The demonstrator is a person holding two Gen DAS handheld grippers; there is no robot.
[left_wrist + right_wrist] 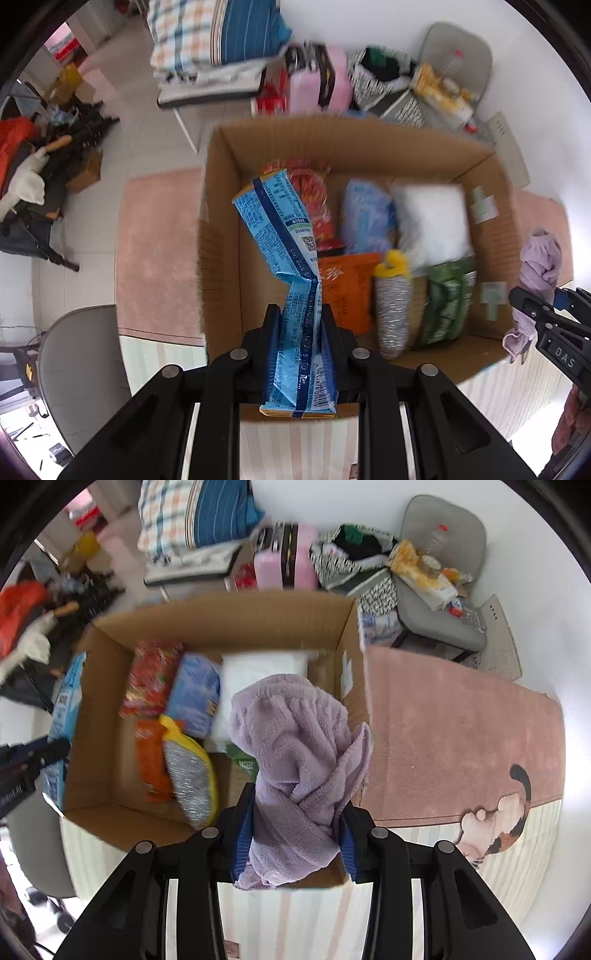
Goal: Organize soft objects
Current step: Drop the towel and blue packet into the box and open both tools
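My left gripper (300,314) is shut on a blue snack packet (280,236) and holds it above the near left part of an open cardboard box (221,206). My right gripper (297,805) is shut on a crumpled lilac towel (295,734) and holds it over the box's right side (351,657). The box holds a red packet (314,195), a light blue packet (364,214), a white pillow (432,221), an orange packet (347,291), a silver and yellow scrubber (393,306) and a green packet (448,295). The right gripper and towel also show in the left wrist view (535,306).
The box stands on a striped surface (295,450). A pink rug (461,738) with a cat picture lies to the right. A grey chair (81,369) is at near left. Bedding (218,33), a pink case (306,85), bags and a loaded grey chair (443,572) crowd the far side.
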